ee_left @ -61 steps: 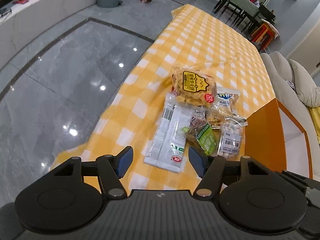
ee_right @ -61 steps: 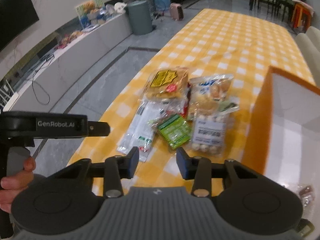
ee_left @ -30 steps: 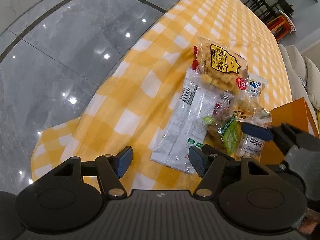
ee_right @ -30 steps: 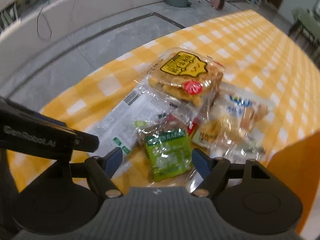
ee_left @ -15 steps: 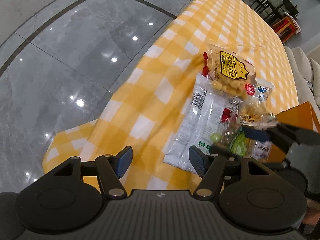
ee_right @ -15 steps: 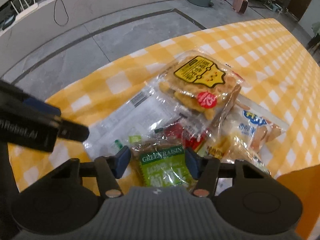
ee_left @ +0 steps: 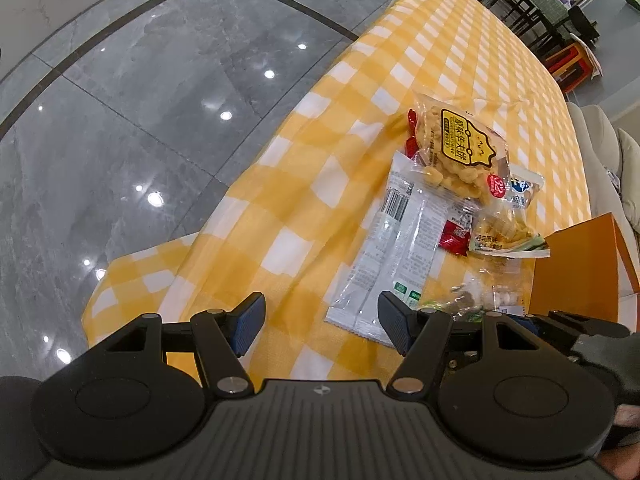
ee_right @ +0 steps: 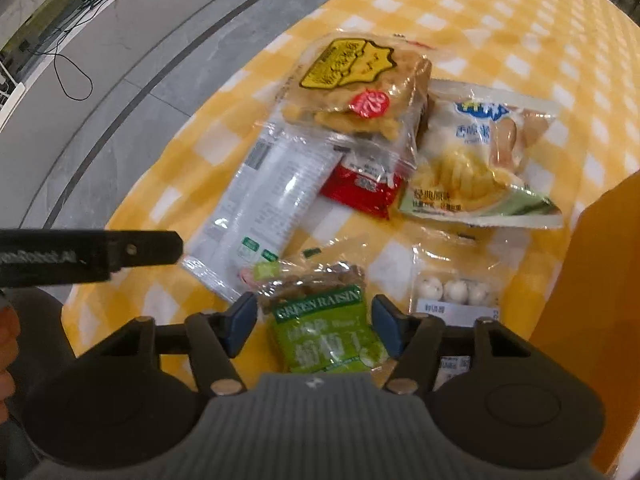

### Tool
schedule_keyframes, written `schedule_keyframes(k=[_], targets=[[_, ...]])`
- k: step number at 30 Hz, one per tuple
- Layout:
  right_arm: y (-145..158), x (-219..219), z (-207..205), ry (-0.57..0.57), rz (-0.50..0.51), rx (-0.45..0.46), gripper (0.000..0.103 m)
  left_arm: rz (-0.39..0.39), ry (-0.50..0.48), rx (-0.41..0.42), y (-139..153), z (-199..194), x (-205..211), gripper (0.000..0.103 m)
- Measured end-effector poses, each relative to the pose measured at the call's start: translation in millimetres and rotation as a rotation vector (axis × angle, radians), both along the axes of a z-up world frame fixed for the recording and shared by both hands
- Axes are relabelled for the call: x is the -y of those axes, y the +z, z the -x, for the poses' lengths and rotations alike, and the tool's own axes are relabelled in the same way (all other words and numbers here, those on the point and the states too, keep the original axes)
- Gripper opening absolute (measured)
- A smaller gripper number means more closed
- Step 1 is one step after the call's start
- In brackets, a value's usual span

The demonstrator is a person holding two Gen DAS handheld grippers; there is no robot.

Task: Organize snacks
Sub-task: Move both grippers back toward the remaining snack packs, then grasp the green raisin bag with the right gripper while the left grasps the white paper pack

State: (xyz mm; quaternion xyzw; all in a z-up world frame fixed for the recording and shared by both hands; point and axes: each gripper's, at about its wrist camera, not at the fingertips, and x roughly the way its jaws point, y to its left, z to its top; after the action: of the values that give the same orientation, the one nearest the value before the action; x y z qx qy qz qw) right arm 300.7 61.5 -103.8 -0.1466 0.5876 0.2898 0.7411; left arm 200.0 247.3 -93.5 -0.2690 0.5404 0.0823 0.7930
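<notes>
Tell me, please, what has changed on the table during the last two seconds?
The right tongs came down from above the pile and now straddle the green raisin packet, jaws open, not clamped. The left tongs drifted toward the table edge, open and empty. The other snacks and the orange box stayed where they were.

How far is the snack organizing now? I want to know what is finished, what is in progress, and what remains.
Finished: nothing that shows; what the orange box holds is not visible. In progress: the right claw is open around the green raisin packet, not yet closed on it. The left claw is open and empty. Remaining: the waffle bag, red packet, white wrapper, crisps bag and white-ball pack lie on the tablecloth.
</notes>
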Motion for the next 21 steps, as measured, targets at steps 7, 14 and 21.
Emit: schedule_keyframes(k=[7,14,21], targets=[[-14,-7,21,0.106,0.038,0.098,0.074,-0.033,0.021,0.013,4,1,0,0.076],[-17,-8,42,0.029,0.036,0.141,0.06,-0.037,-0.012,0.06,6,1,1,0.076],[-14,8,55,-0.165,-0.011,0.182,0.048,-0.047,-0.07,0.144,8,-7,9,0.08]])
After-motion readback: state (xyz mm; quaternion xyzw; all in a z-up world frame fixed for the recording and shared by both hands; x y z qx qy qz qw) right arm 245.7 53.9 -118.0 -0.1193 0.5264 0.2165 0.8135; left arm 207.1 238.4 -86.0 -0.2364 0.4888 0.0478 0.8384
